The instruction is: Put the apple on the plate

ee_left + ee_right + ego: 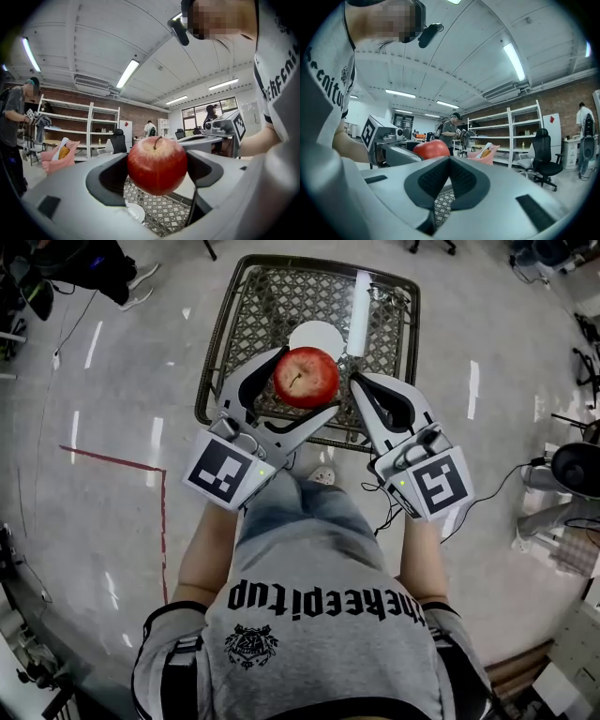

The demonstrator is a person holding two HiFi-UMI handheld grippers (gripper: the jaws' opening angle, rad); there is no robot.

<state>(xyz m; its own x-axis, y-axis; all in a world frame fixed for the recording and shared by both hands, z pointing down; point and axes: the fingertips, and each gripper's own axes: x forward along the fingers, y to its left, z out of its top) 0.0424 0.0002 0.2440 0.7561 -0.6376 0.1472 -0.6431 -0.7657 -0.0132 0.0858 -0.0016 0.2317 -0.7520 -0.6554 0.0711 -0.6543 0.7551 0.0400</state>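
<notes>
Clamped between the two grey plastic jaws of the left gripper (307, 381), a round apple (306, 377) is held just above the middle of the head view. Its skin is seen to be glossy and deep red, with a paler, yellow-flecked patch around the hollow from which a thin brown stem rises. In the left gripper view the fruit is pressed on both sides by the dark curved pads (108, 180) set into the smooth, rounded jaw shells.

The apple is carried in the air over the near edge of a table (214, 362) whose top is made of dark metal lattice framed by a rounded rim. A small, flat, white round plate (316, 337) lies on that lattice just above the apple in the picture, and a white, tube-like object (359, 313) is laid to the plate's upper right.

The right gripper (358, 381) is placed just right of the apple; its jaws are clenched together with nothing between them, their dark ribbed pads meeting in a narrow seam. Pale, glossy floor (112, 381) is shown all around the table.
</notes>
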